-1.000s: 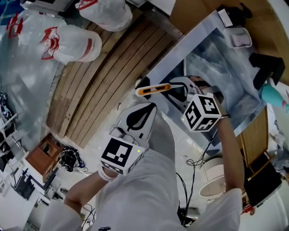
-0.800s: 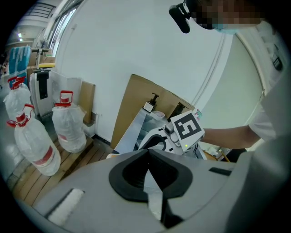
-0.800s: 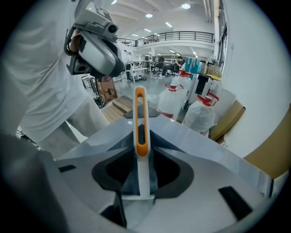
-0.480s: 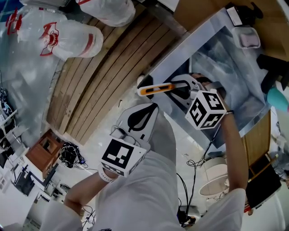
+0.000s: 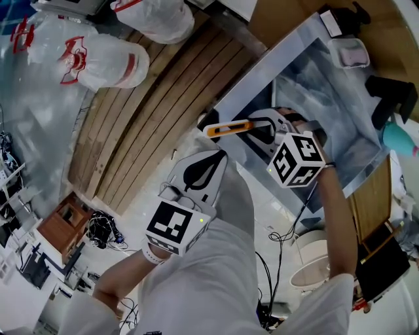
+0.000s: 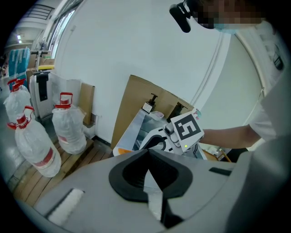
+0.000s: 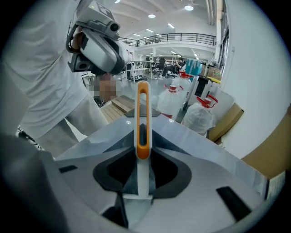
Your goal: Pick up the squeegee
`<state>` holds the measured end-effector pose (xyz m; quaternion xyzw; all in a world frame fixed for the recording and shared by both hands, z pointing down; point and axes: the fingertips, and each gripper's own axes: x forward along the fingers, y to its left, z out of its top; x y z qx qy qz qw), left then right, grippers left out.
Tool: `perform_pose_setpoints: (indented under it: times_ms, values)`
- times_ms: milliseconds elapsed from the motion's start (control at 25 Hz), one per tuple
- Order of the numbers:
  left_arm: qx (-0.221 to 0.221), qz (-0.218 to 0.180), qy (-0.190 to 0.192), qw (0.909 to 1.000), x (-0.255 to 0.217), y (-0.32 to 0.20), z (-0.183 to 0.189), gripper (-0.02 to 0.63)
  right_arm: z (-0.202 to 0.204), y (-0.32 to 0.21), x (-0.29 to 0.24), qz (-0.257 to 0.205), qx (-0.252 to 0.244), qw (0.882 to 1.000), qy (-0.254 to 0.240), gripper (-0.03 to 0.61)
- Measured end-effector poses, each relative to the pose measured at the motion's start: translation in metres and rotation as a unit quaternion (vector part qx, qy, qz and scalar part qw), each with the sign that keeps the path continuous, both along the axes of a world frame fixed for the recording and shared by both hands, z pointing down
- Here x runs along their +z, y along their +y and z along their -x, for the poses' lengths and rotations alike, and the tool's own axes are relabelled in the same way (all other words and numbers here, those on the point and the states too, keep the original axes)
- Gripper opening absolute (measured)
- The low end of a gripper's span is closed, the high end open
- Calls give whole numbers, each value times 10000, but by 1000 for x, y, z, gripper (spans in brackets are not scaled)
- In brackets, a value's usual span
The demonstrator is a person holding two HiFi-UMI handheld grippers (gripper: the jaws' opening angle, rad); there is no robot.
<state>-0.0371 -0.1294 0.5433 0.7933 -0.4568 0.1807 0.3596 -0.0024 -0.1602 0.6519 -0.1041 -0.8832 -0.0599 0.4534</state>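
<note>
Right tongs [image 7: 143, 152] closing on orange-white plastic squeegee [image 5: 227, 128] at metal-framed glass panel [image 5: 314, 85]. Left tongs [image 5: 217, 156] clenched, empty. Wooden slat floor [image 5: 157, 98], clear plastic water jugs [image 5: 98, 62].

light: bright, ceiling lamps [image 7: 188, 7] | edges: fisheye-warped, dark corners | focus: sharp

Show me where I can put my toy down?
The wooden slats between the jugs and the panel are bare: put it there. By the panel's far edge it is crowded with bottles, and the squeegee is at its near edge.
</note>
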Motion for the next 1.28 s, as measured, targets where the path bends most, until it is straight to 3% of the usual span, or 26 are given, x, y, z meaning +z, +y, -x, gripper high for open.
perform_pose_setpoints:
  times_ms: [360, 600, 1000, 1160, 1280]
  values:
    - [95, -313, -87, 9994, -27, 1, -6, 3, -37, -14, -35, -349, 1103, 9926, -375, 103]
    - [329, -599, -71, 9976, -57, 8, -25, 3, -66, -27, -91, -793, 2115, 9708, -811, 103]
    - [483, -1184, -109, 9917, -118, 15, -36, 3, -101, -32, -212, -1232, 3758, 8971, -1972, 104]
    - [386, -1433, -104, 9889, -143, 16, -34, 3, -116, -24, -253, -1335, 4354, 8593, -2327, 103]
    - [341, -1581, -74, 9868, -161, 19, -32, 3, -131, -14, -280, -1481, 4850, 8245, -2511, 103]
